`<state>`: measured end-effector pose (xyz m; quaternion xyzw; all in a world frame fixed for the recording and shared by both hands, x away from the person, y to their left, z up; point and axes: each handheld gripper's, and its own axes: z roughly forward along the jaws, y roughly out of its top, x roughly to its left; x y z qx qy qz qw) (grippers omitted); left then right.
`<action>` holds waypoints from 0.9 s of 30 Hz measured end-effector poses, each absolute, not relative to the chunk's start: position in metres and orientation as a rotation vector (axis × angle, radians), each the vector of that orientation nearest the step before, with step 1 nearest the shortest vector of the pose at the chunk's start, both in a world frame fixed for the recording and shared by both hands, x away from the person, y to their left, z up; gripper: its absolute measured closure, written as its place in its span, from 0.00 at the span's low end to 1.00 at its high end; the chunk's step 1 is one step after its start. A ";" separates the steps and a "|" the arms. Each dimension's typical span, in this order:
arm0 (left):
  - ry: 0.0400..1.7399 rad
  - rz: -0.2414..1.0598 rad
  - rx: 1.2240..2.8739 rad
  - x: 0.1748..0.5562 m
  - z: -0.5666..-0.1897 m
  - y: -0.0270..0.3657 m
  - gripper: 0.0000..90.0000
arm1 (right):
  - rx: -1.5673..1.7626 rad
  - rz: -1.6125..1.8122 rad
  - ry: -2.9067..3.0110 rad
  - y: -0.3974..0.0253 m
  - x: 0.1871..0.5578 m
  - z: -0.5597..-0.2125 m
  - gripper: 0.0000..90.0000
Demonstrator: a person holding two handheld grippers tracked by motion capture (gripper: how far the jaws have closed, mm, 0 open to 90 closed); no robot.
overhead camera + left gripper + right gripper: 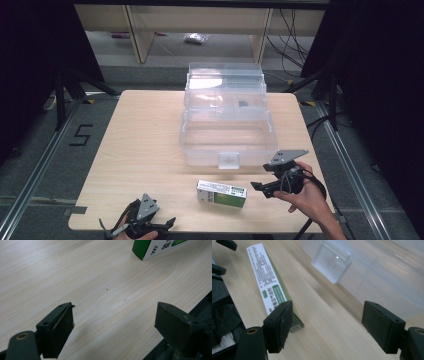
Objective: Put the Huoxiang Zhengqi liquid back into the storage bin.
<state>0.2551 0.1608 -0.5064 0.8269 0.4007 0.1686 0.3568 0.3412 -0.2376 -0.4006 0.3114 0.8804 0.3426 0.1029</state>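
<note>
Approaching stage: green-and-white cardboard box point(221, 193) not yet gripped, right gripper point(260, 187) spread just right of it, left gripper point(167, 223) likewise released; closing needed next.

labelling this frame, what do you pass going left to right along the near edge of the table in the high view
left gripper → green and white carton → right gripper → person's right hand

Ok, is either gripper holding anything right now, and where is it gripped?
Nothing is held. The left gripper is open over bare table. The right gripper is open too, its jaws apart beside the green and white box, not around it.
</note>
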 end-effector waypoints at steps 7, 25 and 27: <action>1.039 0.440 2.147 0.255 -0.506 0.161 0.16 | 0.917 1.015 2.619 -0.224 0.336 -0.390 0.30; 1.039 0.422 2.131 0.254 -0.506 0.160 0.16 | 0.627 0.907 2.773 -0.171 0.340 -0.399 0.28; 1.041 0.417 2.123 0.254 -0.506 0.160 0.16 | 0.640 0.890 2.791 -0.166 0.339 -0.399 0.28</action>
